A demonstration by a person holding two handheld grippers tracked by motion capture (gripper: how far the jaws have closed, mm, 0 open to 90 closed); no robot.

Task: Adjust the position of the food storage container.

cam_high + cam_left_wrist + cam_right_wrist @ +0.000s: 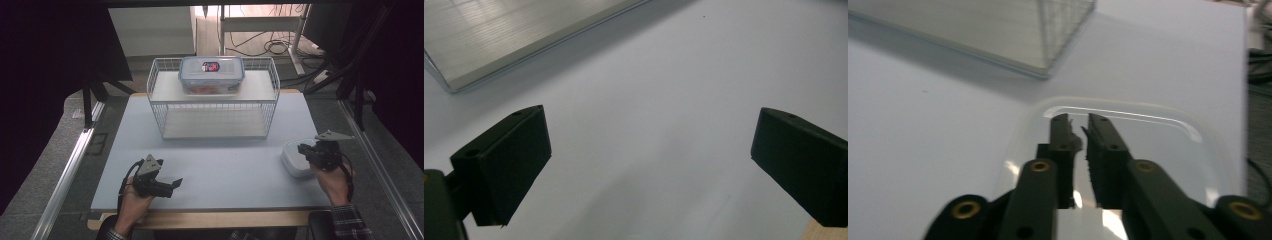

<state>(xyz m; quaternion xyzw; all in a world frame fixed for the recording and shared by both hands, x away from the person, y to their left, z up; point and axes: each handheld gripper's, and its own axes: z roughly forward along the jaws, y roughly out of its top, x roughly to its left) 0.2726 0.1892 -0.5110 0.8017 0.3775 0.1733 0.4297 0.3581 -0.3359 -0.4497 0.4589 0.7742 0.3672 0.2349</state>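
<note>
**A:** Quick rundown, biggest stuff first. Pale desk [210, 165] with a white wire rack [212, 97] at the back, and a clear lidded food box [211, 74] sitting on the rack's top shelf. Down at the near right edge of the desk there's a small white lid [297, 158], rounded corners, translucent, lying flat. That's the thing being worked on.

**B:** And the grippers?

**A:** Right gripper [1078, 125] is right over the lid, jaws pinched nearly together with just a thin slit between them. From the right gripper view it looks like they're nipping the lid's near rim, and I'd call it clamped on the lid, though the picture is a bit blurry. Left gripper [649, 150] is parked over bare desk at the near left, jaws wide apart, nothing between them.

**B:** How do you reckon that lid handles?

**A:** Light, thin plastic, I'd guess. Stiff enough to lift by one edge but it'll probably flex and droop a little. Glossy too, so slippery. Gripping the raised rim is the sensible spot, since the flat middle gives nothing to pinch. Main risk in my book is it pivoting or sliding out of the jaws if it's swung fast.
</note>
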